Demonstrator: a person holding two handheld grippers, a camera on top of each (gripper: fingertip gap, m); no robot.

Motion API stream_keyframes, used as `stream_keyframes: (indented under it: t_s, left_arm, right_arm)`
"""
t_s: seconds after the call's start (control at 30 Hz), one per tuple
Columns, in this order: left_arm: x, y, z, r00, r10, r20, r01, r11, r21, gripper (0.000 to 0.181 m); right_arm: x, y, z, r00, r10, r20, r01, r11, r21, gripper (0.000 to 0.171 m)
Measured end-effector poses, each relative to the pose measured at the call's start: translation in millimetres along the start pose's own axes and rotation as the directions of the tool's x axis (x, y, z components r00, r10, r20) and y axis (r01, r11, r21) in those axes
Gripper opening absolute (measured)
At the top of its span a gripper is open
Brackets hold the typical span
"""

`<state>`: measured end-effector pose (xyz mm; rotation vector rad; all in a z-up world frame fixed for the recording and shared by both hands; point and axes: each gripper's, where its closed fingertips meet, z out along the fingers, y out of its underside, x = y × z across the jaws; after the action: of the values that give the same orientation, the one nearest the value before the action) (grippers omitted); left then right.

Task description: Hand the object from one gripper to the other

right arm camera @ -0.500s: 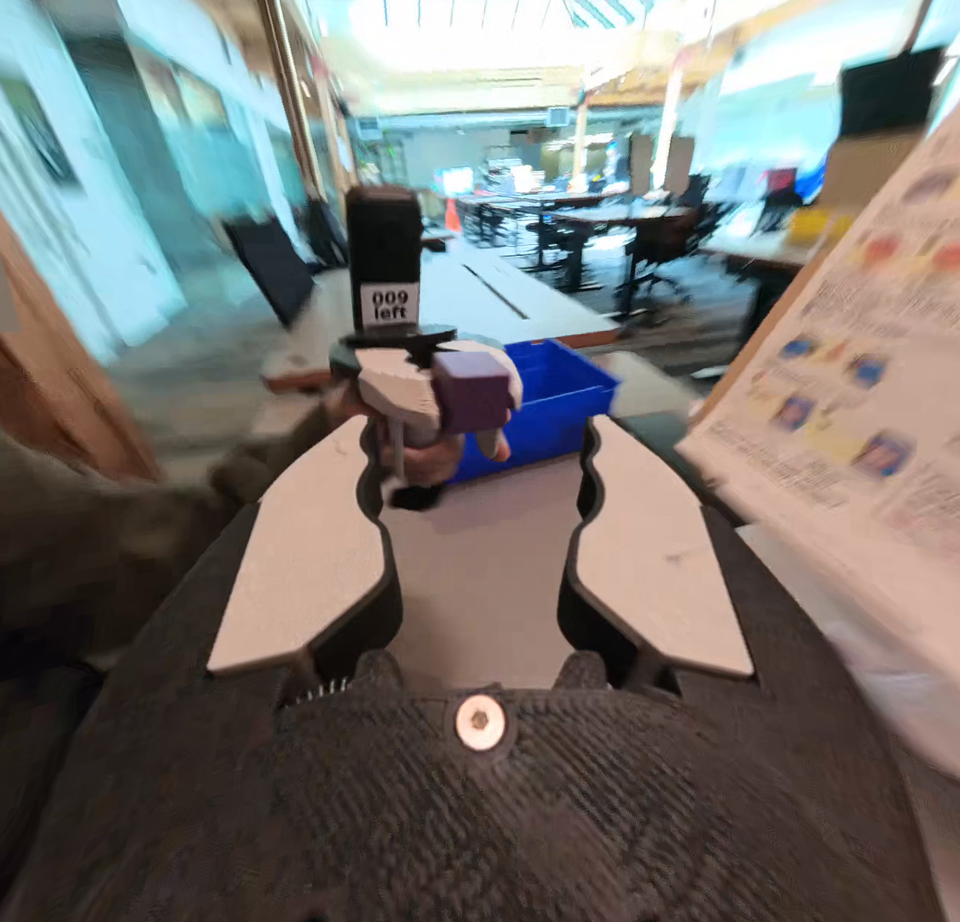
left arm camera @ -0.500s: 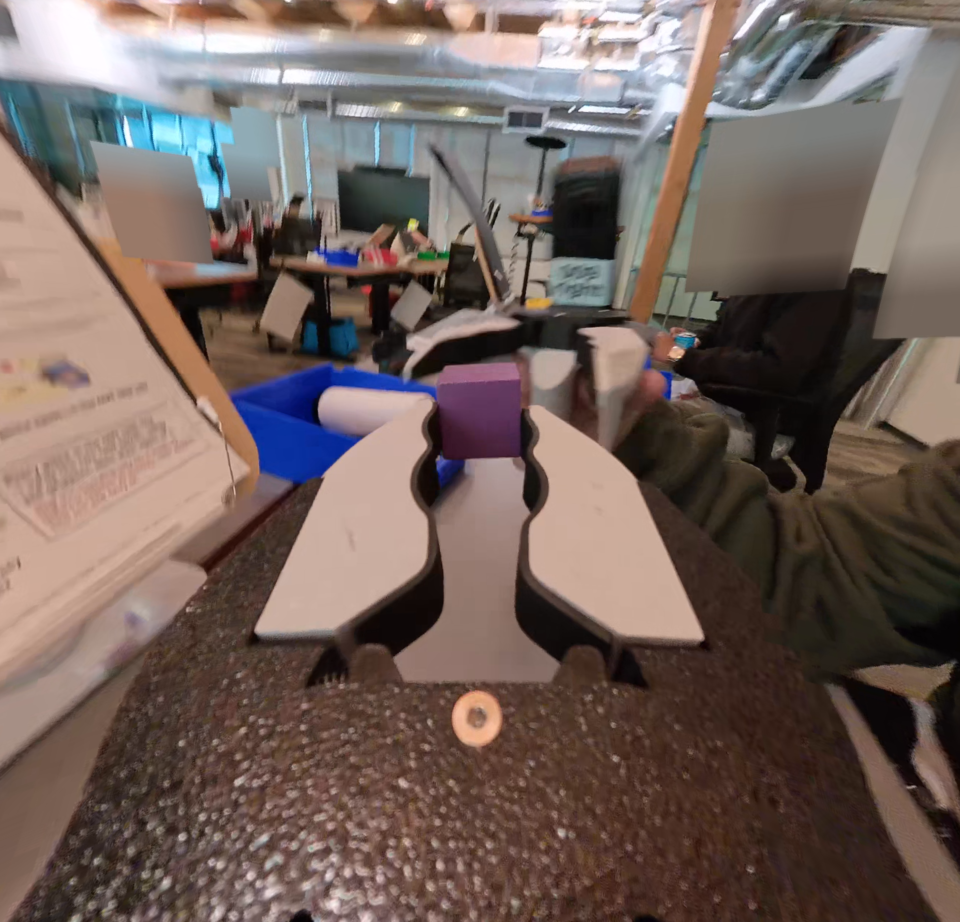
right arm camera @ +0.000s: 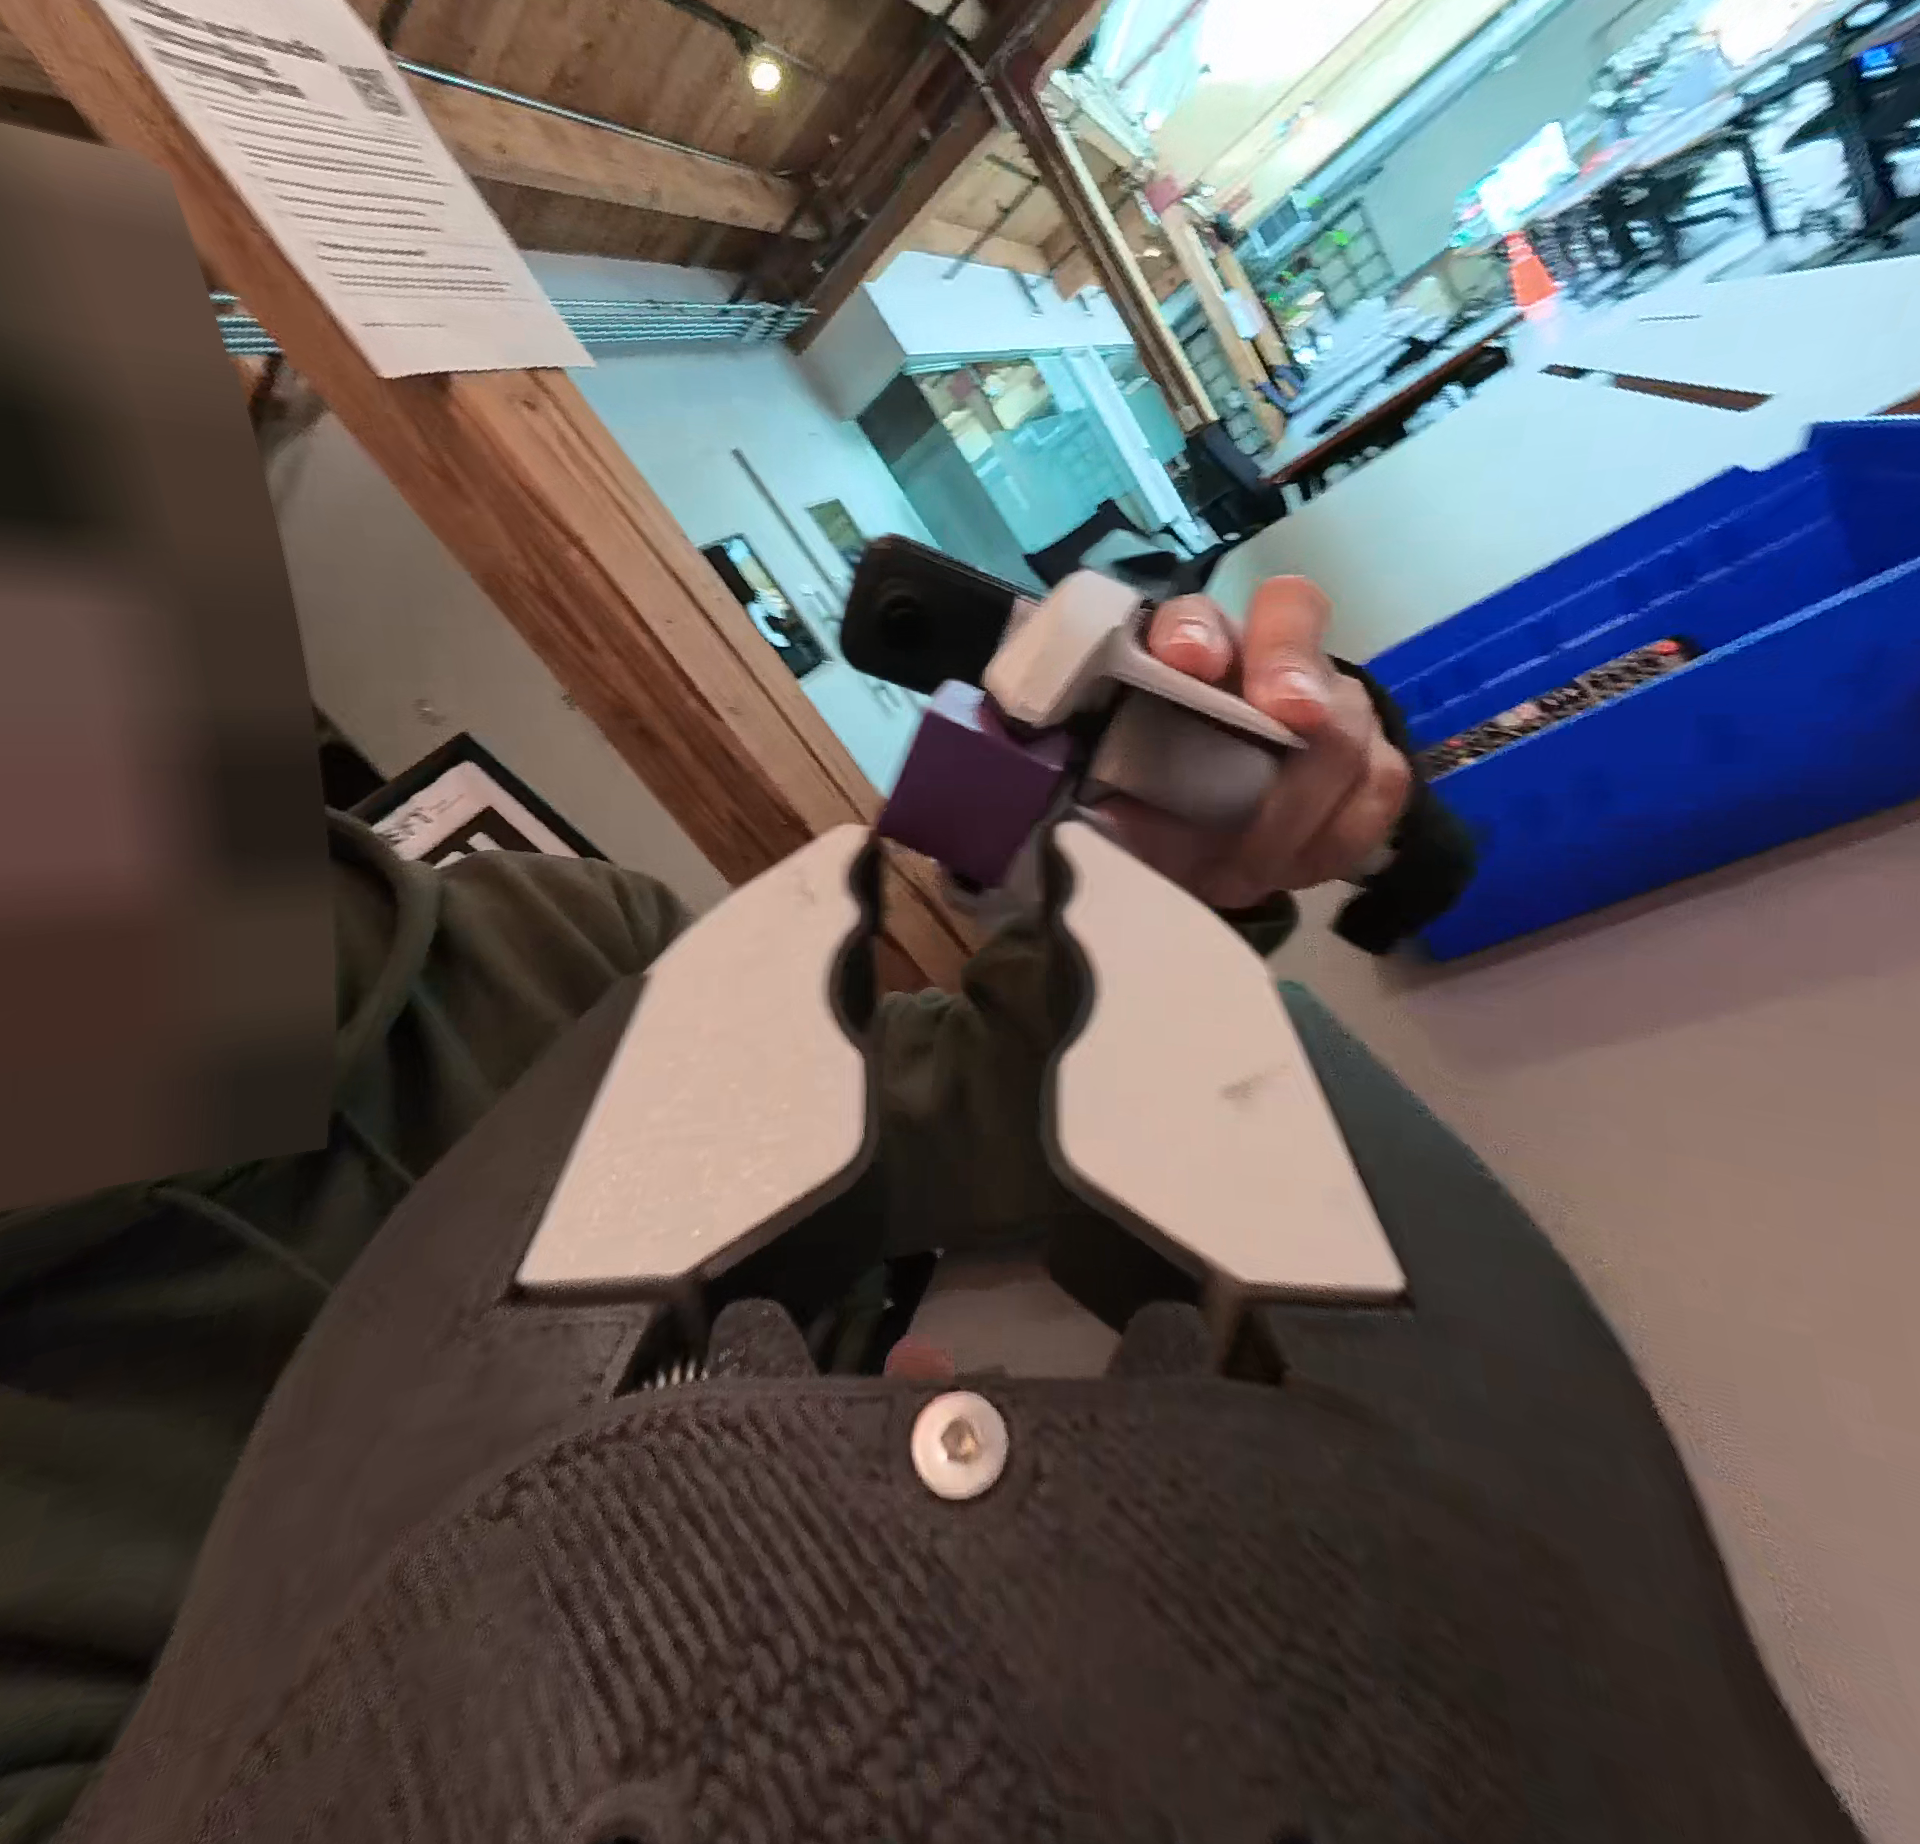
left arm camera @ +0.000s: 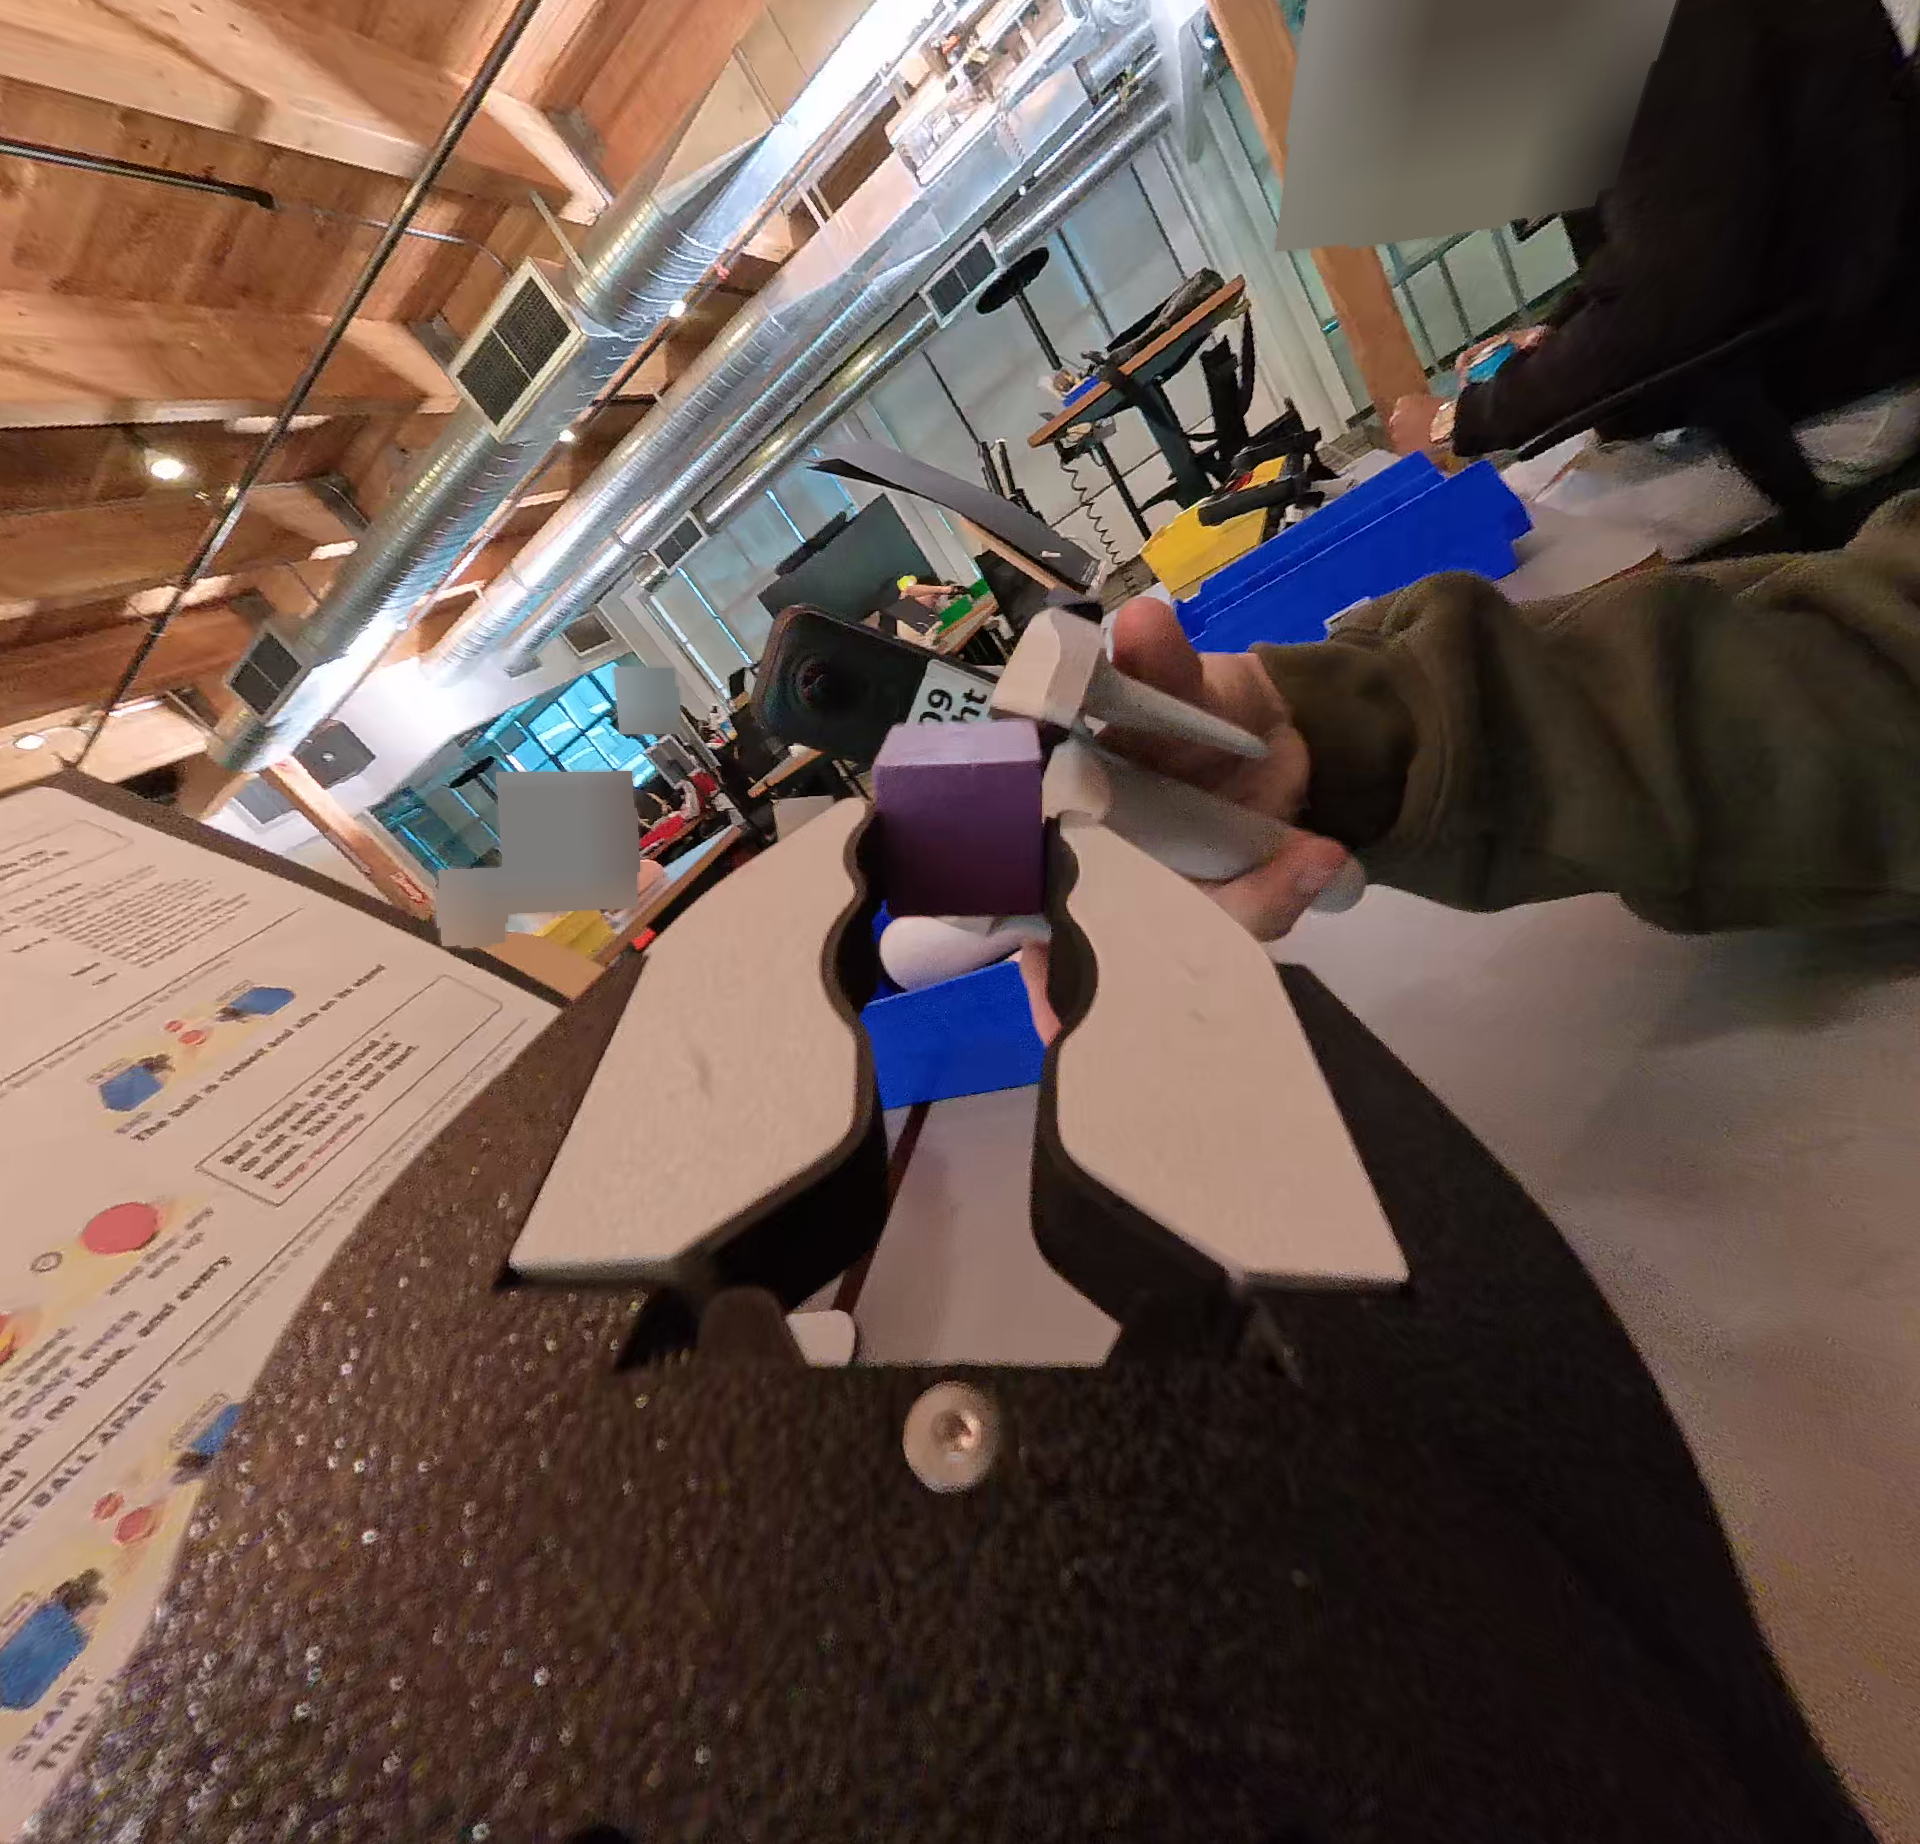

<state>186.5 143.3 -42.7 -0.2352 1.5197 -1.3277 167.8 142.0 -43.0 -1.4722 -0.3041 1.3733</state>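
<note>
A purple cube (left arm camera: 958, 838) sits between the fingertips of my left gripper (left arm camera: 958, 826), which is shut on it and holds it in the air. My right gripper (right arm camera: 961, 849) has its jaws narrowed to the cube's width, and the near end of the cube (right arm camera: 971, 797) lies between its tips. In the left wrist view the right gripper (left arm camera: 1051, 740) meets the cube from the right, held by a hand in an olive sleeve. In the right wrist view the left gripper (right arm camera: 1070, 714) reaches the cube from the far side, also hand-held.
A grey table (right arm camera: 1558, 1119) lies below. A blue bin (right arm camera: 1662, 755) stands at the right of it, and blue bins (left arm camera: 1351, 558) stand behind the hands. A printed sheet on a stand (left arm camera: 208, 1067) is at the left. A wooden post (right arm camera: 540, 506) rises behind. A person in a dark top (left arm camera: 1714, 288) sits far right.
The right gripper has come up to the cube and its jaws have narrowed from wide open to the cube's width. Both grippers have tilted. The left gripper still holds the cube.
</note>
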Motion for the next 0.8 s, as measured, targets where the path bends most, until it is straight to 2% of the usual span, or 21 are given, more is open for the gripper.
stream_keyframes:
  t_s: [0.03, 0.13, 0.33, 0.53, 0.7, 0.8]
  left_arm:
    - [0.1, 0.6, -1.2, 1.000, 0.013, 0.000, -0.013, 1.000, 0.004, 0.028]
    - [0.5, 5.5, -3.3, 0.999, 0.045, -0.001, -0.045, 0.999, -0.021, 0.028]
    - [7.4, 30.0, 4.8, 0.984, 0.175, -0.029, -0.177, 0.967, -0.182, 0.028]
    - [0.6, 30.7, 3.5, 0.984, 0.177, 0.011, -0.172, 0.969, -0.178, 0.028]
    - [-8.0, 40.1, 1.0, 0.976, 0.212, 0.051, -0.193, 0.950, -0.247, 0.028]
    - [-16.9, 40.8, -0.3, 0.982, 0.141, 0.127, -0.103, 0.959, -0.265, 0.031]
  right_arm:
    - [-1.0, -1.7, 1.0, 1.000, 0.014, 0.007, -0.014, 1.000, 0.011, 0.030]
    - [1.1, -1.0, 3.9, 1.000, 0.027, 0.005, -0.028, 1.000, 0.012, 0.037]
    - [16.4, 4.7, 4.6, 0.999, 0.043, -0.028, -0.043, 0.999, -0.003, 0.052]
    - [24.8, -0.1, -4.3, 0.996, 0.011, -0.089, -0.009, 1.000, 0.024, 0.029]
    - [34.0, -3.3, -4.3, 0.986, -0.071, -0.149, 0.075, 0.997, 0.025, 0.029]
    - [40.0, -10.8, -8.0, 0.982, -0.083, -0.170, 0.097, 0.993, 0.072, 0.028]
